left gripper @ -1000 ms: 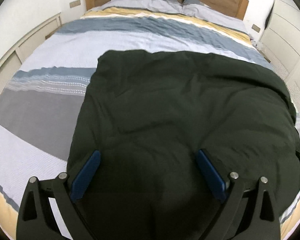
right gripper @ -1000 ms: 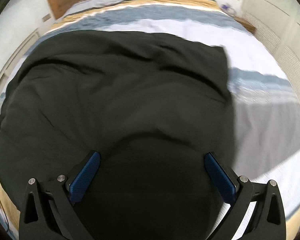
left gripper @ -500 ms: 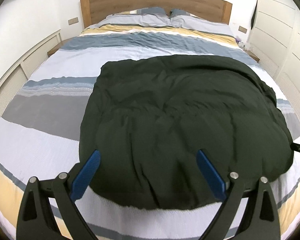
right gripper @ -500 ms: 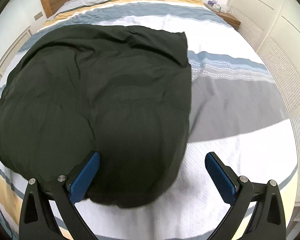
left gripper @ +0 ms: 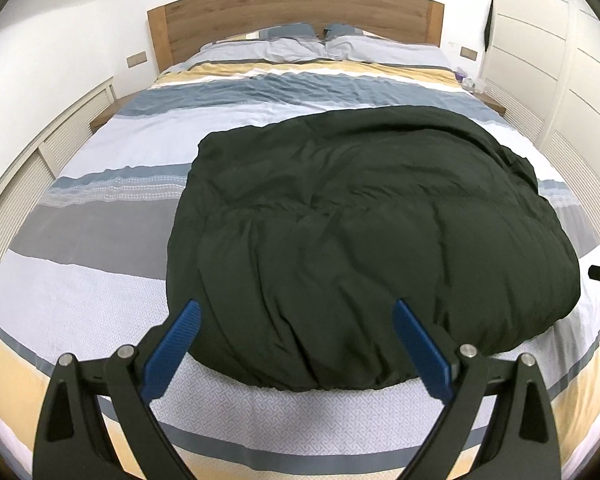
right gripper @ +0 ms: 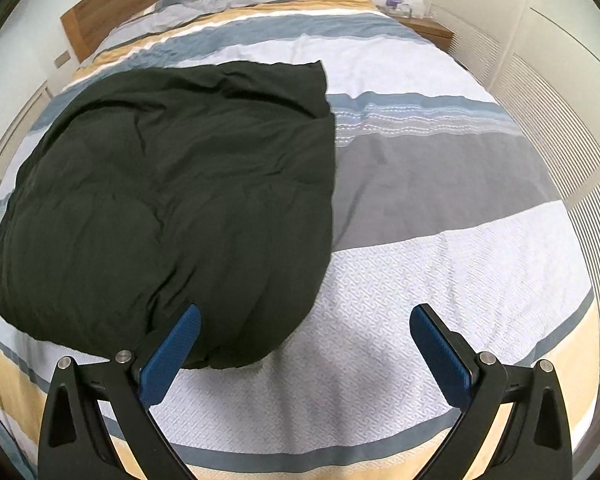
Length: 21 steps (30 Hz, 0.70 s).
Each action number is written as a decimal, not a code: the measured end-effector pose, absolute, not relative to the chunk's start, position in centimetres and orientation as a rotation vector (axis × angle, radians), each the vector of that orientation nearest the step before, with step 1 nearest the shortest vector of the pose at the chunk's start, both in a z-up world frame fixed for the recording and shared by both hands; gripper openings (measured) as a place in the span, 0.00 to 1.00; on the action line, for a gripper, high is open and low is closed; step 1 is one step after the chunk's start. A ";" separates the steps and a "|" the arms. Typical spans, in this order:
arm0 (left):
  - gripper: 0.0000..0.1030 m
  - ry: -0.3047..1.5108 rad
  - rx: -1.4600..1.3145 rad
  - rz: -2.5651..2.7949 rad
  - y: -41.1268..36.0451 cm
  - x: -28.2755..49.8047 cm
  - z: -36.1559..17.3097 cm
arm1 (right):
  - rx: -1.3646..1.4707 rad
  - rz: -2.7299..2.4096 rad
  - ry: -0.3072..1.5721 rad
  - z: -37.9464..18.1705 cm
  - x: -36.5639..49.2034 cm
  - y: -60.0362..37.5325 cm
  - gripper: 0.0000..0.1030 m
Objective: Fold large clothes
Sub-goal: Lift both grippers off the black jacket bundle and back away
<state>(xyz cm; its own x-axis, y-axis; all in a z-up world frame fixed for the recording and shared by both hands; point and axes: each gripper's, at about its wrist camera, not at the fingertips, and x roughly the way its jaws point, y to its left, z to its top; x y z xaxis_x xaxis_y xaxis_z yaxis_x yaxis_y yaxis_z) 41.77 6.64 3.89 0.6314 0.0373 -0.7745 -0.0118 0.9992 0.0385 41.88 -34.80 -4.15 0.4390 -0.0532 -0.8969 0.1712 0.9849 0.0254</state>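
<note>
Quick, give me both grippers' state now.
Left gripper: open, holding nothing, above the dark green garment.
Right gripper: open, holding nothing.

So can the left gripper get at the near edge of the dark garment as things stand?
Probably yes. The left gripper is open, and the dark garment has its near edge lying uncovered on the striped bedspread just ahead.

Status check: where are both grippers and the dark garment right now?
Left gripper open, empty. Right gripper open, empty. Dark garment lying bunched on the striped bed. Nothing in the way.
</note>
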 end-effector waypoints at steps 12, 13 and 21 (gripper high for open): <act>0.95 0.964 0.059 0.036 6.1 42.2 2.7 | 0.135 -0.163 1.113 -4.5 41.6 -35.5 0.99; 0.95 0.970 0.064 0.037 6.1 42.2 2.5 | 0.137 -0.162 1.115 -4.6 41.7 -35.5 0.99; 0.95 0.997 0.056 0.031 6.2 42.7 2.2 | 0.168 -0.157 1.110 -4.6 42.2 -35.9 0.99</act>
